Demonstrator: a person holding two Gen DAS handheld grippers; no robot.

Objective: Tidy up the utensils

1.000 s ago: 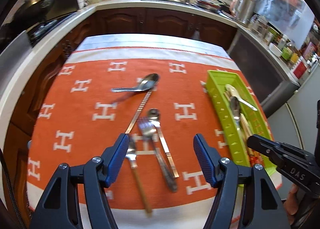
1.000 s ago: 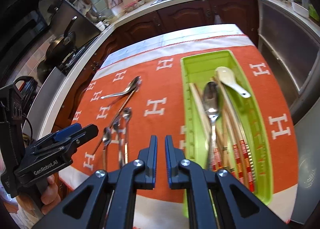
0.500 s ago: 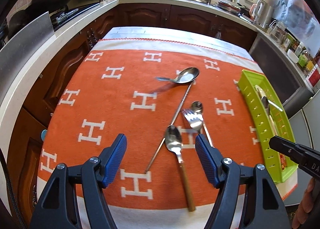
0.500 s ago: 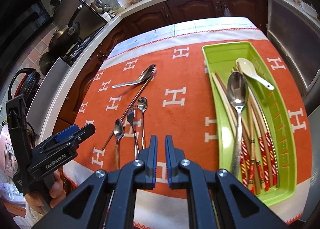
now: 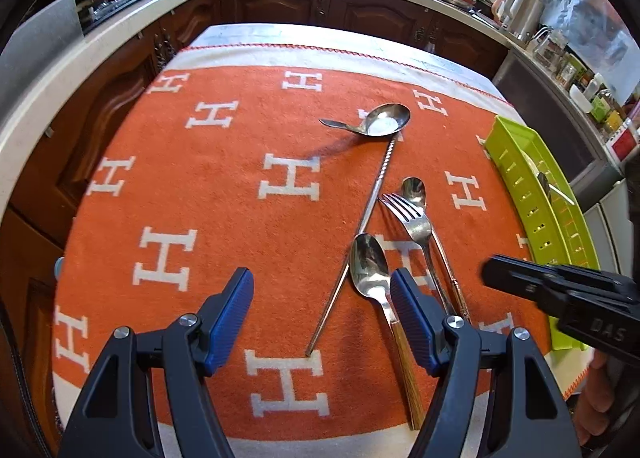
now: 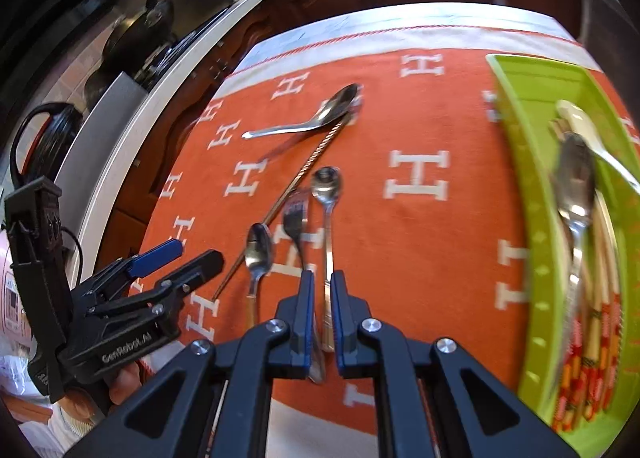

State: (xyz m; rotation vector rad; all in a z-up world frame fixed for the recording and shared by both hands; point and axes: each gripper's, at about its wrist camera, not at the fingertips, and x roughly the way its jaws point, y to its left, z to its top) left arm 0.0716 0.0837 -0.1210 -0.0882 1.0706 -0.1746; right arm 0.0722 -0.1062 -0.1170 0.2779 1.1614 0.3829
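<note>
Scene: a surface covered by an orange cloth [image 5: 224, 218] patterned with white H letters; the green tray [image 6: 532, 218] is the landmark

Green tray: at the cloth's right edge, already holding a spoon, a white spoon and chopsticks, so sorted pieces seem to collect here

Loose utensils: left of the tray lie a wooden-handled spoon [image 5: 370, 270], a fork [image 5: 412, 220], a small spoon [image 5: 414, 188], a long twisted stirrer [image 5: 372, 202] and a bent serving spoon [image 5: 380, 120], likely awaiting sorting

Left claw [image 5: 322, 316]: wide open, empty, hanging above the stirrer's near end and the wooden-handled spoon, probably lining up a pick

Right claw [image 6: 320, 314]: nearly closed, holding nothing, poised over the fork and small spoon handles

Writing: "GenRobot.AI" on the left claw body; "DAS" on the right
</note>
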